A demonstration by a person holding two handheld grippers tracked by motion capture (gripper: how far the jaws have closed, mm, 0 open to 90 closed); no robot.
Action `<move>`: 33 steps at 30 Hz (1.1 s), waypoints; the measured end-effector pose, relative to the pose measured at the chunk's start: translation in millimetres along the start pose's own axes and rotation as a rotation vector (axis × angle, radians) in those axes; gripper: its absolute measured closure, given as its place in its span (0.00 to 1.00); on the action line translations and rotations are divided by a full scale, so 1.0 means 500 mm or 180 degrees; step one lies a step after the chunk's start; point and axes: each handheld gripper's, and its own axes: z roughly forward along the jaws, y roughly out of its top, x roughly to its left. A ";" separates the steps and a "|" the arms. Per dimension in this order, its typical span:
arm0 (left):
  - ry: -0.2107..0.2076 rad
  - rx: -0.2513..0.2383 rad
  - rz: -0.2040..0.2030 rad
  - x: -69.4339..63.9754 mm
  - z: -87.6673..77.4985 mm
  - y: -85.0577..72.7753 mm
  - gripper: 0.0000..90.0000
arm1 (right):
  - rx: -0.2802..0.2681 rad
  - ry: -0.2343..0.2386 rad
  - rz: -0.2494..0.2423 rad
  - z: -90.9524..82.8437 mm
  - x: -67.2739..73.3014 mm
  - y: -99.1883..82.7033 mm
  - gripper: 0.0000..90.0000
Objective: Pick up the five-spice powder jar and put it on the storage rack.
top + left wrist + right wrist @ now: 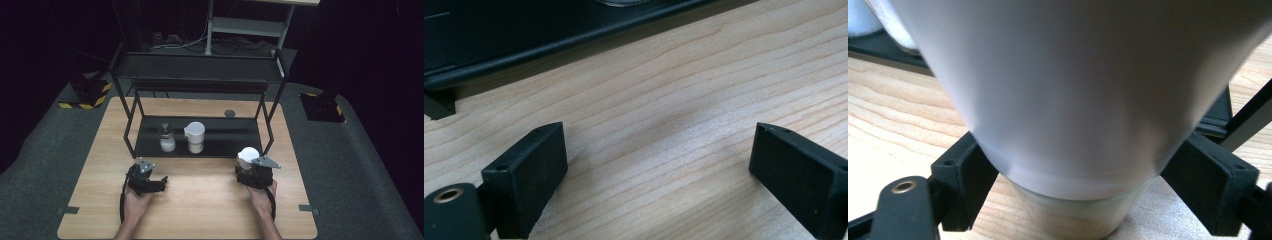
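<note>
White plastic tapered cup [248,157] with sandy fill sits on the wooden surface [200,200] just right of the black metal shelf rack [200,145]. Right gripper [1073,175] jaws touching its lower wall. Light, smooth, squashable; hold low. Left gripper [659,165] wide open, empty.

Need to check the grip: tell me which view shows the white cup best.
The right gripper view: the white cup looms close between the right claw's jaws. The high view shows it small beside the shelf.
</note>
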 end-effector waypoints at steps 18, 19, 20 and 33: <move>-0.0001 0.0000 0.0000 0.000 0.000 0.000 0.09 | -0.0099 -0.0115 -0.0129 0.002 0.024 -0.007 0.34; -0.0002 -0.0001 0.0000 0.000 0.000 0.000 0.09 | -0.0101 -0.0121 -0.0130 0.002 0.025 -0.007 0.34; -0.0002 0.0000 0.0000 0.000 0.000 0.000 0.09 | -0.0105 -0.0129 -0.0131 0.002 0.027 -0.008 0.34; 0.0000 0.0001 0.0003 0.000 0.000 0.000 0.09 | -0.0125 -0.0157 -0.0096 0.000 0.029 -0.011 0.34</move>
